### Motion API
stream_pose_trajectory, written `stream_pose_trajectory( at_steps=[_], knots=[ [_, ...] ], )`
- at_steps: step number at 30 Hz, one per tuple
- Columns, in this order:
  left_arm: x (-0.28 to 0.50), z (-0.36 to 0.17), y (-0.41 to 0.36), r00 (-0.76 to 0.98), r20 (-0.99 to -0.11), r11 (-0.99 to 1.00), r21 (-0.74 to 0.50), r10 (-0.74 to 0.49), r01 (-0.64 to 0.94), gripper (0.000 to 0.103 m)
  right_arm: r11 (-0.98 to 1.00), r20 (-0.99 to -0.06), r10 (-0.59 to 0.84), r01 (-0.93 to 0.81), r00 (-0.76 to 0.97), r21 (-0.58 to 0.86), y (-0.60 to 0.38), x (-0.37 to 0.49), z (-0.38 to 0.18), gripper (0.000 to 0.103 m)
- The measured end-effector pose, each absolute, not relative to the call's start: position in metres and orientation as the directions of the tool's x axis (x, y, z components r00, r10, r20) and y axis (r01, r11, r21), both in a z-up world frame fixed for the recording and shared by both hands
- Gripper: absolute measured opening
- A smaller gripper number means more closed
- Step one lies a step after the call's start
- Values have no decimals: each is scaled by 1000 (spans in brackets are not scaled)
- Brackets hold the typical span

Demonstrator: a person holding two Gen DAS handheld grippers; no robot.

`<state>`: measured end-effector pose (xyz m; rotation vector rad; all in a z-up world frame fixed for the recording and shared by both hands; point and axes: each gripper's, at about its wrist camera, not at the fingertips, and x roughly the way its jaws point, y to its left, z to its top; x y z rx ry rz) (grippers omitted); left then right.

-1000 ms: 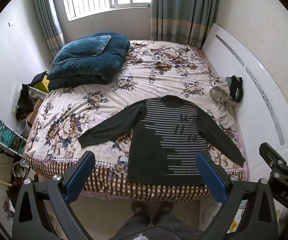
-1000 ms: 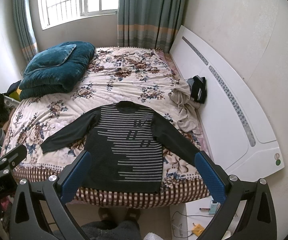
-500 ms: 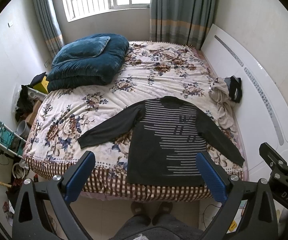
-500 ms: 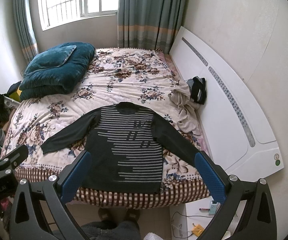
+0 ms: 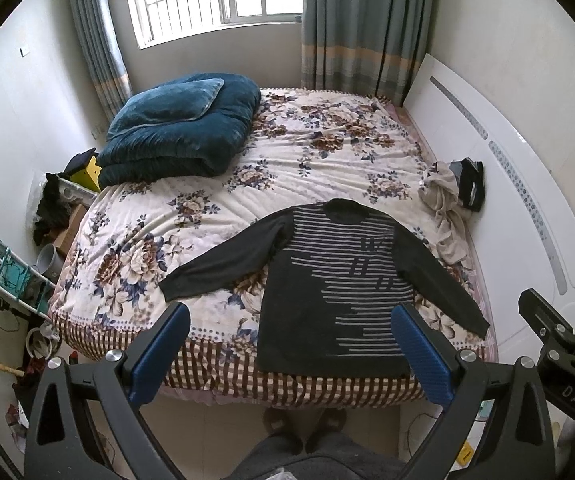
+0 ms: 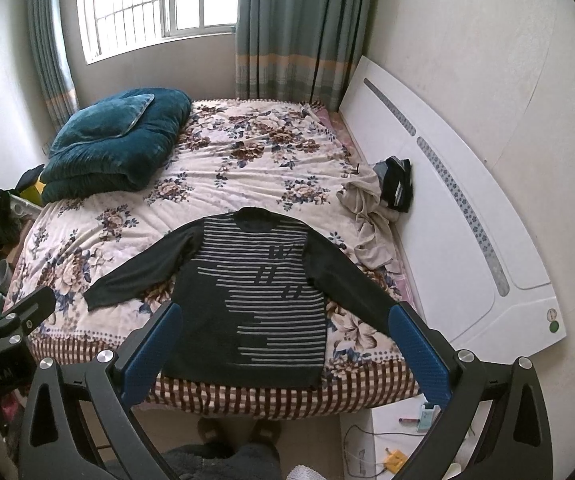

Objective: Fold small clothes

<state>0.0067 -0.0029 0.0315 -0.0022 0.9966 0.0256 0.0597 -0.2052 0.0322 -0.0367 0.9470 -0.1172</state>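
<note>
A dark long-sleeved sweater with grey stripes [image 5: 327,292] lies flat, front up, on the floral bed [image 5: 247,184], sleeves spread, its hem at the near edge. It also shows in the right wrist view [image 6: 259,300]. My left gripper [image 5: 291,350] is open and empty, held high in front of the bed, above the hem. My right gripper [image 6: 283,348] is open and empty, also high before the bed. Neither touches the sweater.
A folded blue quilt [image 5: 175,132] lies at the bed's far left. Crumpled beige and dark clothes [image 5: 451,200] lie at the right by the white headboard [image 5: 507,184]. A cluttered rack [image 5: 3,276] stands on the floor at left. The person's feet [image 5: 303,420] are below.
Both views have shifted very slightly; the bed sits a little lower in frame. The sweater has not moved and both grippers stay open.
</note>
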Motion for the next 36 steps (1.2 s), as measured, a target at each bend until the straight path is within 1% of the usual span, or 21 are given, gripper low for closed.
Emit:
stream_pose_trajectory(
  at_steps=[12,17,20,23,27,28,32,34,36],
  knots=[
    [10,39,6,558,-830,1000,11,15,-10,103,994,-800,-111,86,589,-74,-199,58,39,103],
    [24,32,7,577,-816,999,29,34,-18,103,993,-809,-102,105,578,-50,-203,60,29,103],
    [38,16,10,608,-793,999,26,42,-35,103,989,-828,-84,147,555,-2,-215,69,10,103],
    [55,-7,11,640,-765,997,60,74,-43,103,975,-848,-87,220,523,36,-238,79,-27,103],
    [96,-59,4,619,-778,993,112,111,-37,103,929,-876,-145,369,461,41,-285,96,-90,103],
    [104,-71,2,612,-783,993,113,109,-32,103,909,-884,-162,416,439,41,-303,100,-113,103],
    [151,-134,-20,564,-808,984,169,170,-55,103,822,-911,-191,567,365,55,-376,113,-198,103],
    [165,-160,-31,544,-817,981,187,189,-61,103,761,-931,-176,644,321,78,-420,115,-252,103],
    [186,-192,-47,527,-816,969,236,238,-72,103,703,-944,-149,703,293,107,-462,117,-300,101]
  ],
)
